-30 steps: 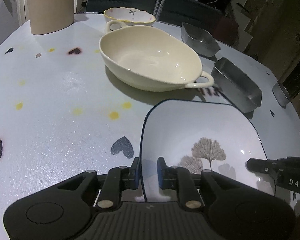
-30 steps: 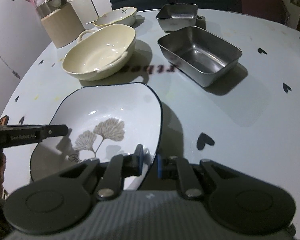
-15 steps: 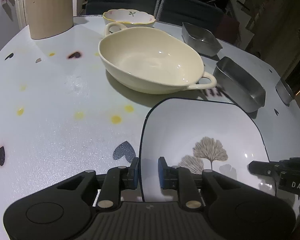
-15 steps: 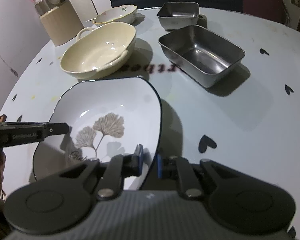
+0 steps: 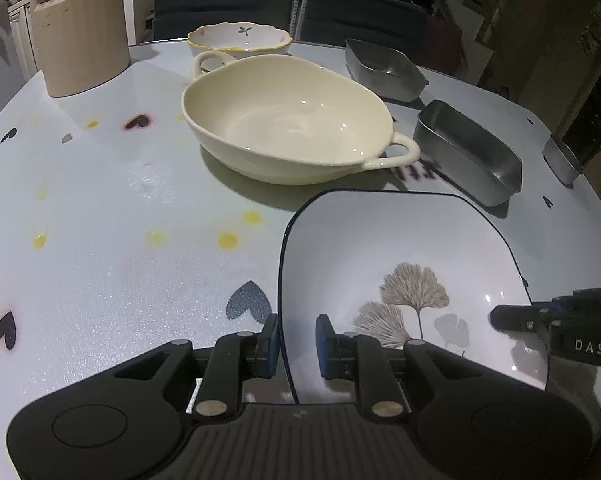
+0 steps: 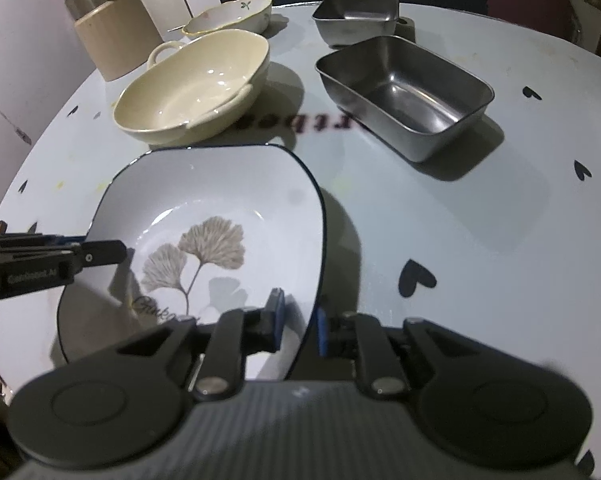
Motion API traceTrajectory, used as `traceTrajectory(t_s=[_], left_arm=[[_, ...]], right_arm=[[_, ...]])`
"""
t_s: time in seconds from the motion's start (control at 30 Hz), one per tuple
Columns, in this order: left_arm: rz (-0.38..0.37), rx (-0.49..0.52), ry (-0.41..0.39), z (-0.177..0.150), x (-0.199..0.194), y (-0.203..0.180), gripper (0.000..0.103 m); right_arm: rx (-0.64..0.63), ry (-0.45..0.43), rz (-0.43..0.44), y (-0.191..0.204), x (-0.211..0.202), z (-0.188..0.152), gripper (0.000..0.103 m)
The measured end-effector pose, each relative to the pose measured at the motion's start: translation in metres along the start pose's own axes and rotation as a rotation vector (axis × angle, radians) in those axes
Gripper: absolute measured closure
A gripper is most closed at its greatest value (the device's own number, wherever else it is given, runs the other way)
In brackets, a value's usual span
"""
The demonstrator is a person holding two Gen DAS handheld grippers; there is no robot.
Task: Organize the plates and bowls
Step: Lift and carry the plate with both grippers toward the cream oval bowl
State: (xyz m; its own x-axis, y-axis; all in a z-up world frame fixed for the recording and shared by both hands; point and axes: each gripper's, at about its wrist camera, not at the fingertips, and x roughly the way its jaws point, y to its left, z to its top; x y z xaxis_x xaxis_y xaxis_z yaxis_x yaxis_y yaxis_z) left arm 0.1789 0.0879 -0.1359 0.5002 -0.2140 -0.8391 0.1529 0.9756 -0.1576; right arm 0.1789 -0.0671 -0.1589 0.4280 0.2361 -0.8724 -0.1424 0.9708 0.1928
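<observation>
A square white plate (image 5: 400, 248) (image 6: 228, 200) with a dark rim and a ginkgo-leaf print is held just in front of the cream oval bowl (image 5: 284, 128) (image 6: 192, 88). My left gripper (image 5: 297, 336) is shut on the plate's left rim. It shows as a black finger at the left edge of the right wrist view, left gripper (image 6: 100, 252). My right gripper (image 6: 300, 320) clamps the plate's right rim, its jaws opening slightly, and shows in the left wrist view as right gripper (image 5: 512, 316). A scalloped floral bowl (image 5: 240, 38) (image 6: 228, 16) sits behind the cream bowl.
Two steel trays (image 5: 468, 156) (image 5: 384, 68) stand right of the cream bowl, and a third steel container (image 5: 562, 158) is at the table's right edge. A beige canister (image 5: 80, 40) is at the back left. The table (image 5: 100, 240) has heart prints; chairs stand behind it.
The left wrist view has rolled a little. The plate stays held at both rims in about the same place. The right jaws look a touch wider.
</observation>
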Motion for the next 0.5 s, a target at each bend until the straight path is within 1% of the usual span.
traceTrajectory(t_s=[0.3,0.4,0.5], left_arm=[[-0.046,-0.027,0.014,-0.0022,-0.0007,0.0075,0.083],[-0.054,-0.036,0.022,-0.0027,0.0011,0.0076,0.082],[-0.063,-0.043,0.025,-0.0023,0.0022,0.0088,0.081]], right_arm=[[0.043,-0.001,0.036,-0.0049,0.0007,-0.0003,0.085],[0.037,-0.006,0.036,-0.0048,0.0006,-0.001,0.085],[0.058,-0.005,0.053,-0.0084,0.0008,-0.0011,0.085]])
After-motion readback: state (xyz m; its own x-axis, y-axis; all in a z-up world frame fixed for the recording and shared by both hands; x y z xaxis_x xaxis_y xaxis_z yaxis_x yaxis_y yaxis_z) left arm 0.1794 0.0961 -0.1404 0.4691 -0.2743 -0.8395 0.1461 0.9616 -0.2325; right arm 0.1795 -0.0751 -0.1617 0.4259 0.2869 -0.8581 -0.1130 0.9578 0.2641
